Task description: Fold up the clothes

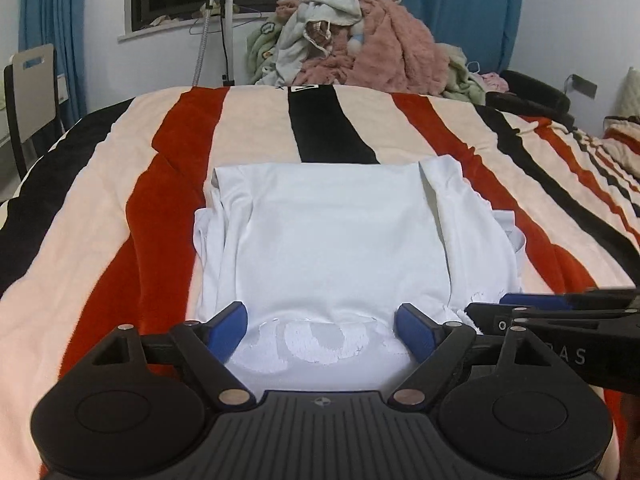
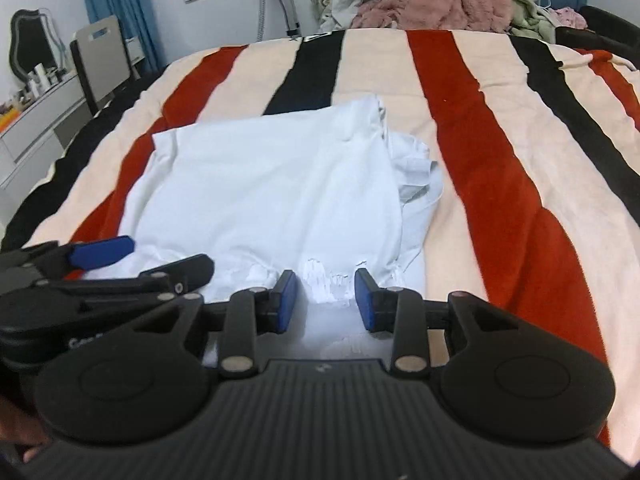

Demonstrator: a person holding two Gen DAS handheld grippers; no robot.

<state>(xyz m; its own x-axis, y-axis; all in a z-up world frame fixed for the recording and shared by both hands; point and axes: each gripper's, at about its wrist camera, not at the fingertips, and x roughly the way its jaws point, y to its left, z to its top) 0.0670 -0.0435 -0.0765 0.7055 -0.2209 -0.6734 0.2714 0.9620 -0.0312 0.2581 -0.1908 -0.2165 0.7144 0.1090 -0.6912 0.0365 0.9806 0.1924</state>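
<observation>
A white t-shirt (image 1: 332,236) lies folded into a rough rectangle on the striped bedspread; it also shows in the right wrist view (image 2: 272,184). Its sleeves bunch at the right side (image 2: 416,172). A white printed patch (image 1: 320,344) sits at the near edge. My left gripper (image 1: 320,328) is open, its blue pads (image 1: 228,328) hovering over that near edge. My right gripper (image 2: 326,298) is open, just over the same edge to the right. Each gripper shows in the other's view, the right one (image 1: 532,312) and the left one (image 2: 120,264).
The bedspread (image 1: 120,216) has red, cream and black stripes. A pile of pink, green and grey clothes (image 1: 360,40) lies at the far end. A chair (image 1: 32,92) and a dresser (image 2: 36,120) stand to the left. A garment steamer pole (image 1: 228,20) stands by the window.
</observation>
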